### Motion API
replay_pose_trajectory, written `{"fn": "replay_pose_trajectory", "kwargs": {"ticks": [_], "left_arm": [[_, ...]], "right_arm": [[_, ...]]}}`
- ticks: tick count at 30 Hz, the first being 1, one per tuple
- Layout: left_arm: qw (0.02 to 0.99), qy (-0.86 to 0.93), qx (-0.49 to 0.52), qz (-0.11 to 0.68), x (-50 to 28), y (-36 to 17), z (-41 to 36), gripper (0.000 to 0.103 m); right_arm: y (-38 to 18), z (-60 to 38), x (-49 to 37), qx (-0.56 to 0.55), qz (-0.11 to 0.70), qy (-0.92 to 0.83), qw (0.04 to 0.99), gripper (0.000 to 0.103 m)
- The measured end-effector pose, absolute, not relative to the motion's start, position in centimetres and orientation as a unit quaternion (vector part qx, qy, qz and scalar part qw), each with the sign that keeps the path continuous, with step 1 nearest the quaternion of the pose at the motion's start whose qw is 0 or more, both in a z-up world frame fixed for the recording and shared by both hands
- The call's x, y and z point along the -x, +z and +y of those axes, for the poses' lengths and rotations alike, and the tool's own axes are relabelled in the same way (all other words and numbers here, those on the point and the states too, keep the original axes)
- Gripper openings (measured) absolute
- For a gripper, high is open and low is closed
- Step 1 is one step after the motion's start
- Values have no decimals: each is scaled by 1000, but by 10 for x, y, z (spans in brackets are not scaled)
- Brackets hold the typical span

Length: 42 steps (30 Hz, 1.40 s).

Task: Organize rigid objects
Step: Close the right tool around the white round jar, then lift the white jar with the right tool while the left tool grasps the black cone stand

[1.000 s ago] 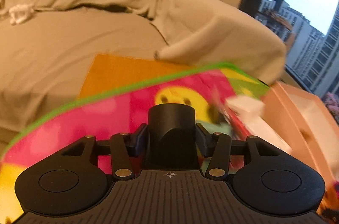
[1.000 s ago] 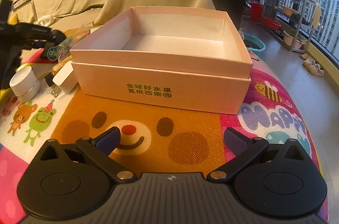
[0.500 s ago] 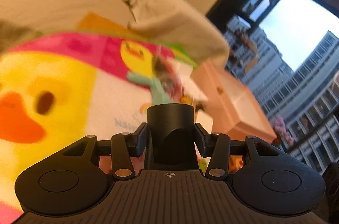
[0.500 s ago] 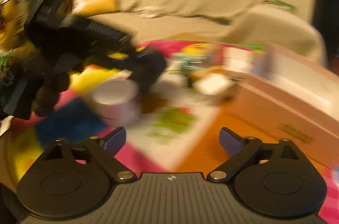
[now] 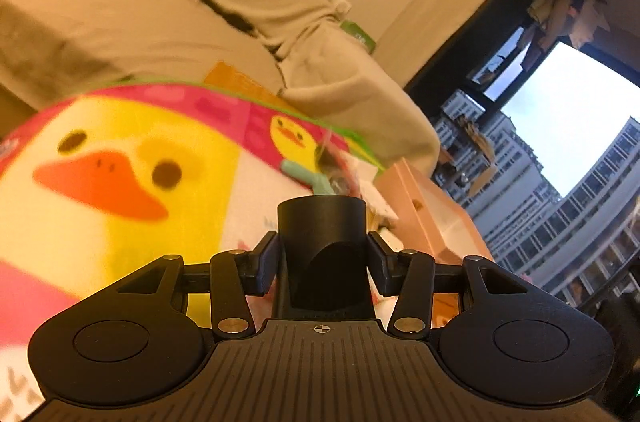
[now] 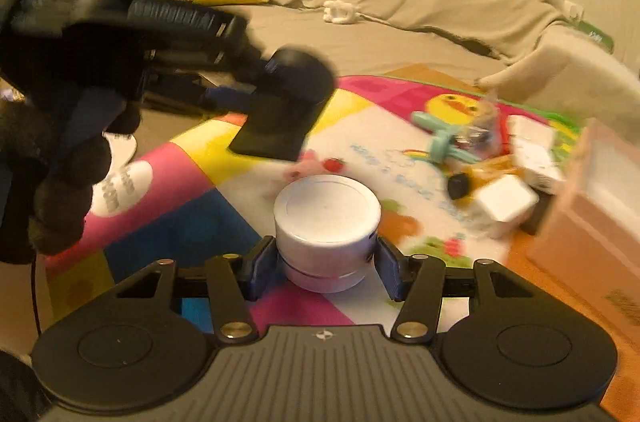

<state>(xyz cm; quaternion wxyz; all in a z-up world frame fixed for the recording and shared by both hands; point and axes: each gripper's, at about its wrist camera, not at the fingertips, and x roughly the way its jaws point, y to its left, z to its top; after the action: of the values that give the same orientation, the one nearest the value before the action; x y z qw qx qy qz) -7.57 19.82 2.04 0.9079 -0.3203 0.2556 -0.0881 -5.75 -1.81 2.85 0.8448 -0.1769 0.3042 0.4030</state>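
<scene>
right gripper (image 6: 326, 268) closing around white jar (image 6: 327, 222).

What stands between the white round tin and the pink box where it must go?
A small pile: the white charger block and teal toy lie between the white tin and the pink box; over them nothing visible blocks.

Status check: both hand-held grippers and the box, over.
Left hand-held gripper clamped on black cylinder. Right hand-held gripper closing around white round tin. Pink box open, unobstructed.
</scene>
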Motion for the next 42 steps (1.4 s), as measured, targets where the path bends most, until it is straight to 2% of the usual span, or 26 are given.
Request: {"fn": "replay_pose_trajectory", "kwargs": {"ticks": [8, 14, 16, 19, 23, 25, 30, 32, 33, 36, 39, 41, 42], "left_arm": [[898, -161, 300, 278, 73, 13, 163, 51], [895, -171, 294, 288, 76, 12, 150, 51], [895, -168, 294, 292, 78, 12, 150, 51], [892, -161, 296, 300, 74, 9, 151, 51], [888, -161, 299, 311, 70, 4, 146, 51], [885, -165, 298, 316, 69, 2, 142, 51], [881, -173, 296, 326, 66, -3, 134, 51], [879, -174, 297, 330, 65, -5, 133, 51], [878, -174, 299, 331, 65, -6, 133, 51], [875, -174, 303, 334, 64, -10, 133, 51], [875, -173, 305, 335, 65, -11, 133, 51], [874, -172, 306, 336, 66, -12, 134, 51], [874, -171, 308, 336, 66, -12, 135, 51]], "right_arm": [[62, -78, 60, 257, 318, 308, 859, 54], [42, -99, 52, 218, 340, 282, 870, 54], [32, -105, 53, 204, 336, 269, 879, 60], [18, -119, 54, 161, 342, 263, 888, 63], [14, -131, 56, 123, 340, 265, 894, 64], [17, -132, 56, 118, 344, 277, 889, 52], [38, -133, 55, 119, 325, 268, 899, 52], [52, -134, 56, 122, 310, 267, 904, 46], [57, -134, 57, 127, 304, 266, 906, 34], [63, -128, 57, 151, 294, 267, 905, 33], [57, -123, 57, 164, 292, 262, 905, 41], [51, -122, 55, 163, 299, 259, 904, 52], [49, -122, 55, 157, 305, 257, 904, 62]]}}
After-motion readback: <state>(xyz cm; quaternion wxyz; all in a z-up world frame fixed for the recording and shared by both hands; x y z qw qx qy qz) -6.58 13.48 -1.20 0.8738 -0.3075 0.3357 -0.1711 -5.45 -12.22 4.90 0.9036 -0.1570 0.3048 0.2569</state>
